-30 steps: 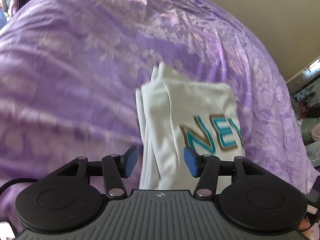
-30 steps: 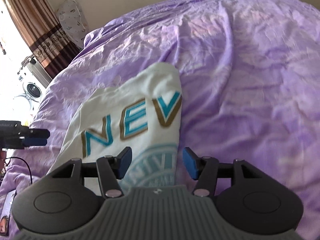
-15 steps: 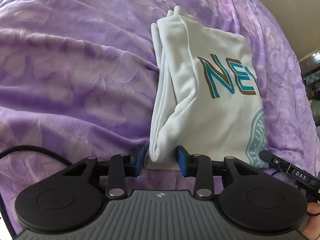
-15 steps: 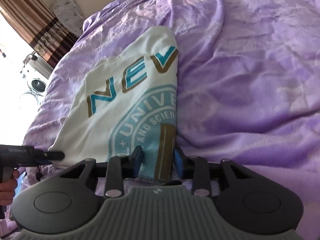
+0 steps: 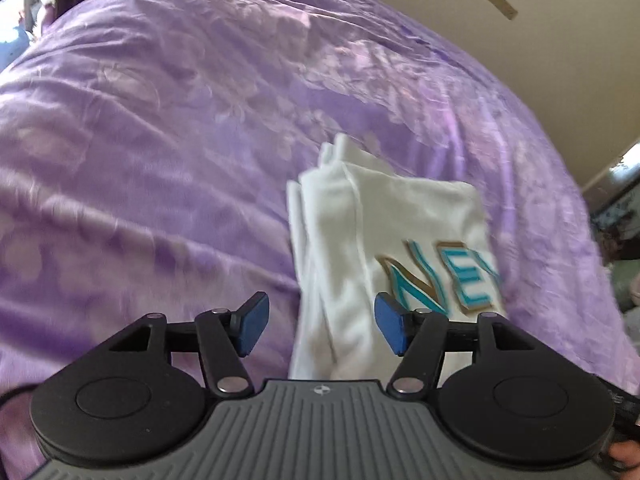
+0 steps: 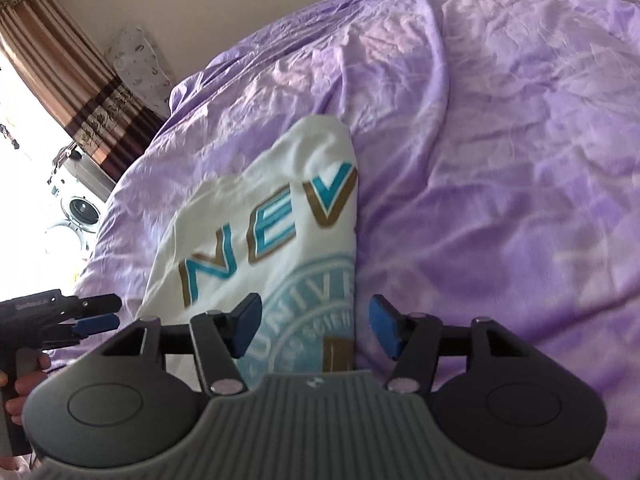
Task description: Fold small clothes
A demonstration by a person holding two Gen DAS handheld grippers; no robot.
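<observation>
A white T-shirt (image 5: 360, 248) with teal and gold letters lies folded into a narrow stack on the purple bedspread (image 5: 160, 140). My left gripper (image 5: 320, 326) is open and empty, raised above the shirt's near left edge. In the right wrist view the shirt (image 6: 280, 208) shows its lettering and a round teal emblem. My right gripper (image 6: 314, 326) is open and empty above the shirt's near right edge. The left gripper (image 6: 96, 314) also shows at the left of that view.
The purple bedspread (image 6: 500, 160) is wrinkled and spreads far to the right. A brown curtain (image 6: 72, 80), a patterned pillow (image 6: 140, 64) and a washing machine (image 6: 80, 212) stand beyond the bed's far left. A beige wall (image 5: 520, 40) rises behind the bed.
Half a second ago both grippers were low and nearly shut around the shirt's near edge. Both have since opened wide and pulled back and up; the shirt stays on the bed.
</observation>
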